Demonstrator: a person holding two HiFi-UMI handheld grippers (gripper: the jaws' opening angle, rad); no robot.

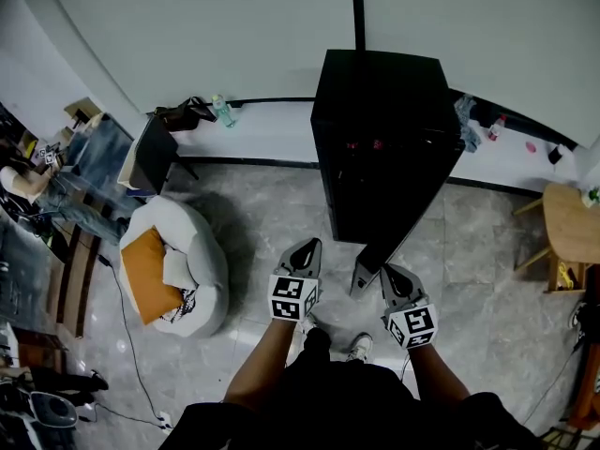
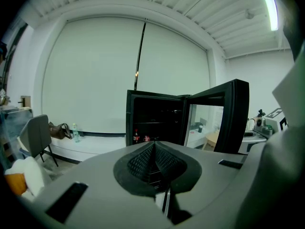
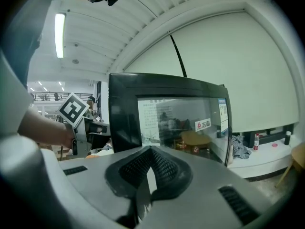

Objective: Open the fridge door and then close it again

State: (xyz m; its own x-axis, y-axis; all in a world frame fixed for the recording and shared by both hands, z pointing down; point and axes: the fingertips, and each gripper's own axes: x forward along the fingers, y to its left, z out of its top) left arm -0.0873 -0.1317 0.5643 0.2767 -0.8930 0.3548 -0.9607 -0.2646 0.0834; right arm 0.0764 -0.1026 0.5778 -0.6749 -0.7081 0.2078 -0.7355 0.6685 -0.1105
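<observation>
A black fridge (image 1: 380,139) stands against the white wall, and its glass door (image 1: 370,262) is swung out toward me. The left gripper view shows the dark inside (image 2: 155,123) with small bottles on a shelf and the door (image 2: 224,116) standing out to the right. My left gripper (image 1: 305,251) is shut and empty, in front of the opening and left of the door's edge. My right gripper (image 1: 392,277) is shut on nothing, on the door's outer side; its view faces the glass pane (image 3: 183,128). Neither gripper touches the door.
A white beanbag with an orange cushion (image 1: 178,265) sits on the floor to the left. A chair (image 1: 150,153), a bag and a bottle (image 1: 223,111) stand by the low wall ledge. A round wooden table (image 1: 572,223) is at the right. A cable runs across the floor at the left.
</observation>
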